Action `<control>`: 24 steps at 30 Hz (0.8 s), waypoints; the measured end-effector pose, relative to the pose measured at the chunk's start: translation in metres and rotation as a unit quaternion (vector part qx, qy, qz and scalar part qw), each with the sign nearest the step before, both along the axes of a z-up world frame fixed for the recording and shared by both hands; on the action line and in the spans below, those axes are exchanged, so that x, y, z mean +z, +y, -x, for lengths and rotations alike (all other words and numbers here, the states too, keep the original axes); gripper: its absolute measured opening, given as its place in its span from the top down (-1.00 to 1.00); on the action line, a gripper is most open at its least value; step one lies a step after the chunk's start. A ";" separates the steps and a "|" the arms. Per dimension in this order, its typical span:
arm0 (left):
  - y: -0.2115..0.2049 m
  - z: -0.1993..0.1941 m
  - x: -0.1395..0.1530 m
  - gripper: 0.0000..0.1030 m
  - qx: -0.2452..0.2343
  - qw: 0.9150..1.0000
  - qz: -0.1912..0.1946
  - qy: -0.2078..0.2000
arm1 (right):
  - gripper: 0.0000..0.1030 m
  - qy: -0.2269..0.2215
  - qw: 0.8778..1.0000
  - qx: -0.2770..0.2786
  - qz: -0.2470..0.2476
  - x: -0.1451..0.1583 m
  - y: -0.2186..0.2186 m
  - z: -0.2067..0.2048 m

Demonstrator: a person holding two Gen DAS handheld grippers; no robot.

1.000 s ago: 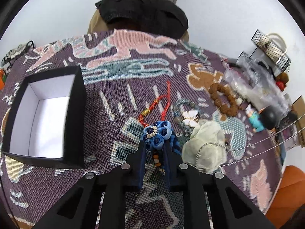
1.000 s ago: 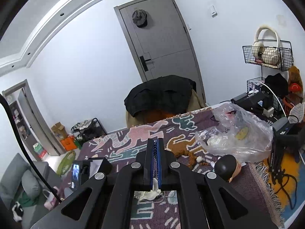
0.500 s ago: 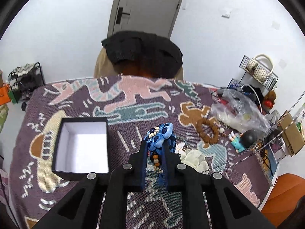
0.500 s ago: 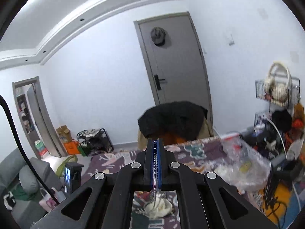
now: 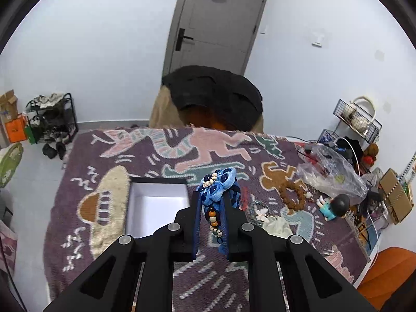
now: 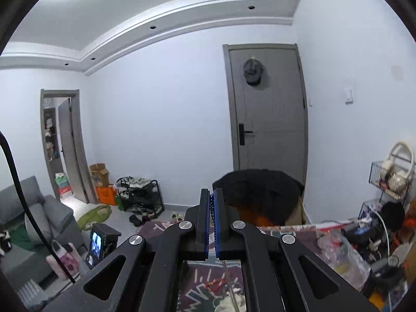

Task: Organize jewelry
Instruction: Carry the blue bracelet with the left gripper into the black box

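My left gripper point(image 5: 212, 200) is shut on a blue beaded bracelet point(image 5: 218, 184) with cream and orange beads, held high above the patterned purple tablecloth point(image 5: 156, 153). An open black box with a white inside point(image 5: 158, 204) stands on the cloth just left of the gripper. A brown bead bracelet point(image 5: 292, 193), a white butterfly piece point(image 5: 261, 213) and a pale pouch point(image 5: 277, 227) lie to the right. My right gripper point(image 6: 212, 201) is shut on a thin silver chain point(image 6: 226, 270) that hangs down between its arms toward the table.
A clear plastic bag point(image 5: 330, 171) and a small doll figure point(image 5: 335, 206) sit at the table's right. A chair draped in black cloth point(image 5: 213, 96) stands behind the table's far edge. A red cord point(image 6: 214, 283) lies on the cloth under my right gripper.
Both grippers have risen well above the table. The left carries the blue bracelet up; the box now looks smaller and farther below. The right view has tilted up toward the door.
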State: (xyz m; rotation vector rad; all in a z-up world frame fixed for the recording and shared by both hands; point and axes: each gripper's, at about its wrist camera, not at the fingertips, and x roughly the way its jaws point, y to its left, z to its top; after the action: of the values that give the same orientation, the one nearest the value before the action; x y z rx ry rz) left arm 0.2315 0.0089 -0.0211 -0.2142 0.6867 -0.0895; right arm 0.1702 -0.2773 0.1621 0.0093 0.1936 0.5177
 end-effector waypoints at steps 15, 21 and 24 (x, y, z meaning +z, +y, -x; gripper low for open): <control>0.056 -0.034 -0.031 0.63 0.027 0.998 0.038 0.037 | 0.94 -0.039 0.999 0.026 0.026 0.032 0.058 -0.004; 0.080 -0.039 -0.042 -0.35 0.036 0.995 0.080 0.038 | 0.94 -0.037 0.997 0.051 0.038 0.029 0.094 -0.022; 0.089 -0.032 -0.037 -0.56 0.043 0.996 0.075 0.018 | 0.94 -0.035 0.997 0.061 0.043 0.027 0.109 -0.033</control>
State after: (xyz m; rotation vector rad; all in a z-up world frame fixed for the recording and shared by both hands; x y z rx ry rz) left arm 0.2634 0.0981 -0.0581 -0.3894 0.7064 -0.0557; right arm 0.2032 -0.1679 0.1890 -0.1043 0.1489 0.6310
